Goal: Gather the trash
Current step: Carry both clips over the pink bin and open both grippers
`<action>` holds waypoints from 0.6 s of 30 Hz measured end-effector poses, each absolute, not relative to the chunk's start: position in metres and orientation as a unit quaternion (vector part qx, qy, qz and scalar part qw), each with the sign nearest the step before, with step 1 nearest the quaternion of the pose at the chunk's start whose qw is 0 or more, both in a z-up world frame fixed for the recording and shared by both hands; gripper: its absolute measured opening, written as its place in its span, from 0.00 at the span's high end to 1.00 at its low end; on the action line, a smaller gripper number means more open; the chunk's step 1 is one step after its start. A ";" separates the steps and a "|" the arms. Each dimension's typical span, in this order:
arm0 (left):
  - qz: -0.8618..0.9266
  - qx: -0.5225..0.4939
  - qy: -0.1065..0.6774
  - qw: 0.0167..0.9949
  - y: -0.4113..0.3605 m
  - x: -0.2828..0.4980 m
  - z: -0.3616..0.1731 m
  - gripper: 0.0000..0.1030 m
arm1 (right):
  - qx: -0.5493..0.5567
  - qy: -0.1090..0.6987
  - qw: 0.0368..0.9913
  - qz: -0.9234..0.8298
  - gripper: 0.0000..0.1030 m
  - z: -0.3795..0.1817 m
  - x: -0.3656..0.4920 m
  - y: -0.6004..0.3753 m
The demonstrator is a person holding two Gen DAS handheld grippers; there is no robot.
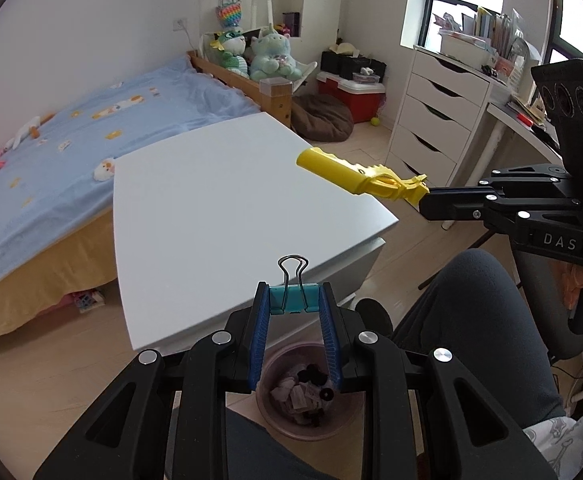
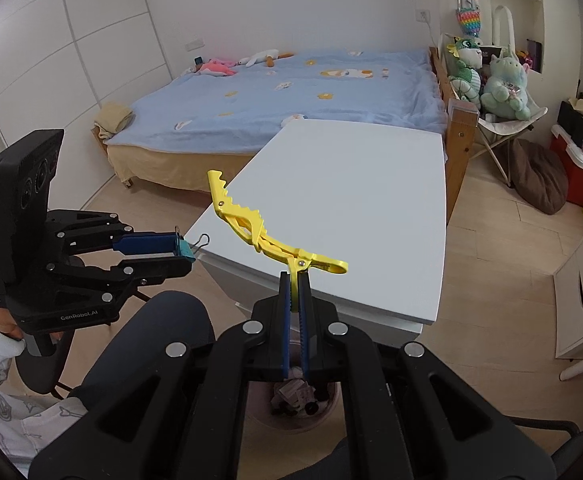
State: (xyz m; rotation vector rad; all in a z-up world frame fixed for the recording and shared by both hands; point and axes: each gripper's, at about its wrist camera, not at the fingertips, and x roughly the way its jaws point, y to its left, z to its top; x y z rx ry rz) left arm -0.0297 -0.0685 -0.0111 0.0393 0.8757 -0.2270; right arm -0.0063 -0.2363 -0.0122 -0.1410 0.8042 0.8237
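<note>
Two items are in hand & both belong in the round pinkish plastic bin (image 1: 303,404) at bottom centre of the L wrist view. Your left gripper (image 1: 294,300) has its blue ribbed pads pinching the teal metal binder clip (image 1: 294,298) across its body, wire loops sticking up. Your right gripper (image 2: 295,280) is pressed nearly together on one handle of the yellow plastic toothed clamp (image 2: 251,224), which juts out long toward centre frame. Bin sits on the floor by your knees, below the white smooth tabletop (image 1: 227,208), w/ paper scraps & dark bits already inside. I'd bring each item over the rim before letting go; the clamp is long & held off-centre, so it'll prob. swing, so lower it tip-first.
</note>
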 end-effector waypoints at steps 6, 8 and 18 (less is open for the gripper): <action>-0.124 0.017 0.433 0.892 -0.075 -0.039 -0.022 0.75 | -0.064 0.389 0.833 0.387 0.97 -0.020 -0.014 -0.240; -0.121 0.016 0.433 0.893 -0.074 -0.039 -0.023 0.44 | -0.063 0.392 0.833 0.385 0.97 -0.022 -0.015 -0.241; -0.091 0.002 0.424 0.901 -0.061 -0.039 -0.021 0.07 | -0.062 0.395 0.832 0.383 0.97 -0.025 -0.016 -0.244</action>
